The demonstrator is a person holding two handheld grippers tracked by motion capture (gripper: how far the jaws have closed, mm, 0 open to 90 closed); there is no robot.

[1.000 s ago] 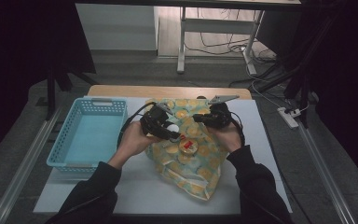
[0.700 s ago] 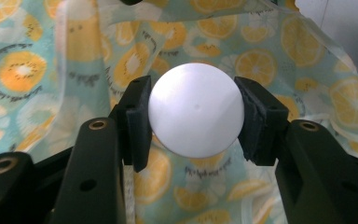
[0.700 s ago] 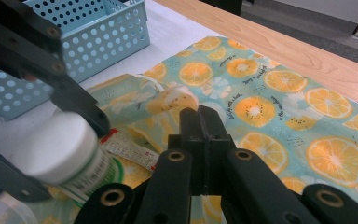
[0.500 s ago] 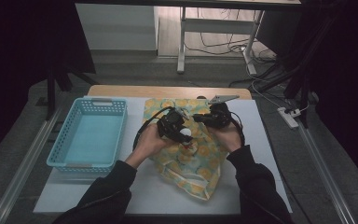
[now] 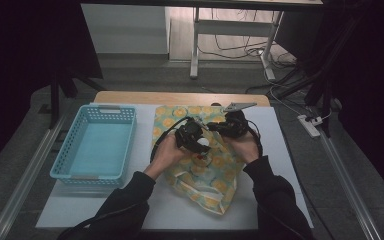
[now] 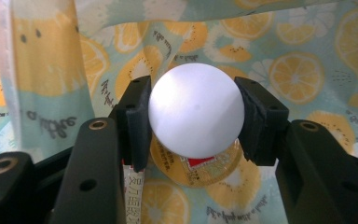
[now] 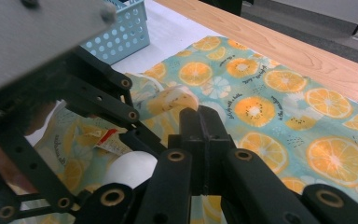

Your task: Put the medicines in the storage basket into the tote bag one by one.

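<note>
A: High view first. We see the desk (image 5: 280, 130) with a blue basket (image 5: 96, 145) at the left and a fruit-print bag (image 5: 205, 165) in the middle. Both hands sit over the bag, close together. The left tool (image 5: 202, 145) carries a white ball (image 5: 205, 145), just above the bag's middle; the right tool (image 5: 215, 128) is right beside it, at the bag's upper part.

B: Agreed. The basket stands well apart from the ball.

A: Left gripper view. We note the ball (image 6: 196, 109) clamped between the two pads of the left tool (image 6: 196, 116), jaws about half apart, one pad pressing on each side. Behind it the bag's cloth (image 6: 303, 70), and right under the ball a round gold thing with a red patch (image 6: 193, 163); we cannot tell what it is.

B: And a folded edge of the bag hangs at the left of that view.

A: Right gripper view. We see the right tool (image 7: 200, 116) with jaws fully closed, pinching a fold of the bag (image 7: 279, 112). The left tool's linkage (image 7: 74, 93) crosses the near left, the ball (image 7: 133, 169) low between the arms, the basket (image 7: 121, 28) beyond.

B: Bag lies flat on the desk (image 7: 279, 42) past the pinch.
</note>
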